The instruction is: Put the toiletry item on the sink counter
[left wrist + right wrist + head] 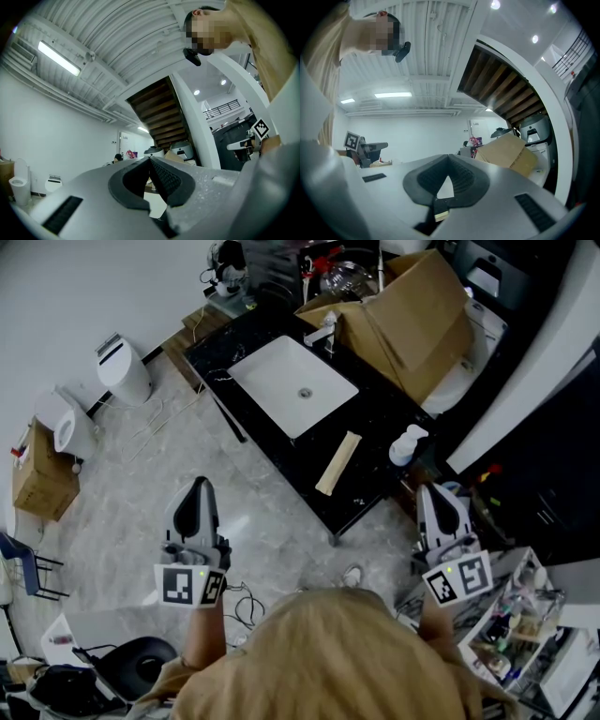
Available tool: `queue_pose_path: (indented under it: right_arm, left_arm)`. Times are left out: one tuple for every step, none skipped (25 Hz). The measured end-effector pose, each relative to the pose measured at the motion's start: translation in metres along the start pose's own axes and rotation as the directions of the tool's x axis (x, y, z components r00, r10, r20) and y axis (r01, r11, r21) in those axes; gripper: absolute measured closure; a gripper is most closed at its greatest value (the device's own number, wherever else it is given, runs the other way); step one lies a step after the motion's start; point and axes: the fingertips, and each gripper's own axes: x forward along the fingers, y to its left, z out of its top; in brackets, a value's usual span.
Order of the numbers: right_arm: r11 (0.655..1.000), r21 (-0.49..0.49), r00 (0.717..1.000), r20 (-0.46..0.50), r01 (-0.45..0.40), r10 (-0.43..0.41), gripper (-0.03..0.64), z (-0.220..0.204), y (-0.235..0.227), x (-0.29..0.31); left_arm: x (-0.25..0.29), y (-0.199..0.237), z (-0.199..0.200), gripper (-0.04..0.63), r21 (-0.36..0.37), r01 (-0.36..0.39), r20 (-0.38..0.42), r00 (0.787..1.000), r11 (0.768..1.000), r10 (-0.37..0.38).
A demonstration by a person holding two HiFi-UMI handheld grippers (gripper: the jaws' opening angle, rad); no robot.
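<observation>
- The black sink counter (375, 427) is stretching away from the person, with a cardboard box (412, 324) crowding its far right corner and a white basin (291, 385) sitting toward its far left end.
- The left gripper (199, 487) and right gripper (434, 493) are hovering short of the counter's near corner, both clenched tight with nothing between the jaws.
- A long beige pack (338, 463) is lying flat on the counter close to its near edge.
- A white pump bottle (407, 446) is standing at the counter's right edge. Whether its base is sitting fully on the top cannot be told.
- With both grippers empty, the scene is fitting two readings: a toiletry item already set down on the counter, or one waiting to be fetched.
- Either way, a good result is looking like the item resting wholly on the bare black top, clear of the basin and the right edge. The bottle is looking top-heavy and better gripped at the body than at the pump head.
</observation>
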Motion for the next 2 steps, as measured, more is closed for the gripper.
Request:
queue_pose_path:
  right_arm:
    - [1.0, 0.0, 1.0, 0.0, 0.001, -0.001, 0.612, -0.0004, 0.0012, 0.0002]
    - [1.0, -0.001, 1.0, 0.0, 0.002, -0.002, 0.613, -0.0008, 0.0023, 0.0004]
  left_arm:
    - [-0.0004, 0.0009, -0.0001, 0.591, 0.0, 0.002, 0.0, 1.0, 1.0, -0.002]
    - [-0.0007, 0.0018, -0.0003, 0.591, 0.0, 0.003, -0.001, 1.0, 1.0, -0.003]
